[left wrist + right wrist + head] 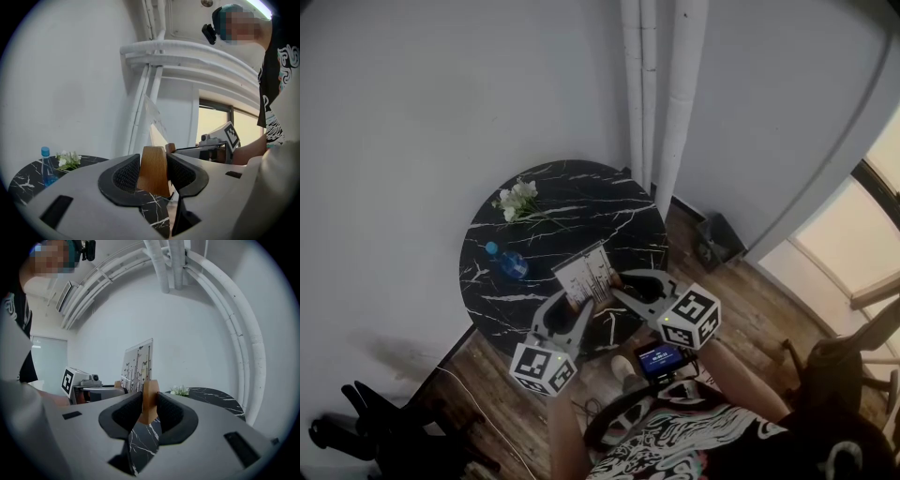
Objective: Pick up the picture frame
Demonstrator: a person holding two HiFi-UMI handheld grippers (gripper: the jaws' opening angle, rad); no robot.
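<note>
At the near edge of the round black marble table (581,192) stands the picture frame (584,272), upright, with a gripper closed in on it from each side.

**Grip.** The left gripper (575,303) has its jaws set narrowly on a wooden foot (152,164) at one end of the frame, with both ribbed pads against the wood. The right gripper (621,280) is closed the same way on the other wooden foot (150,398). Neither claw is empty.

**Progress.** Approach and grasp look complete at both ends. The lift is not confirmed: marble shows directly beneath each foot in both gripper views, and I cannot tell whether the feet are clear of the tabletop. My judgement is that raising the frame is the step left, and that both ends should rise together to keep it level.

**Surroundings.** A spray of white flowers (517,200) and a blue bottle (505,262) lie further back on the table, well apart from the frame. White pipes (652,94) run up the wall behind.

**Markings.**
- The frame's face carries a print of stems and butterflies, with no legible wording.
- Each gripper's cube bears black-and-white square markers only, not text.
- No label on the bottle can be read.
- A small lit screen (656,358) near the person's lap is too small to read.
</note>
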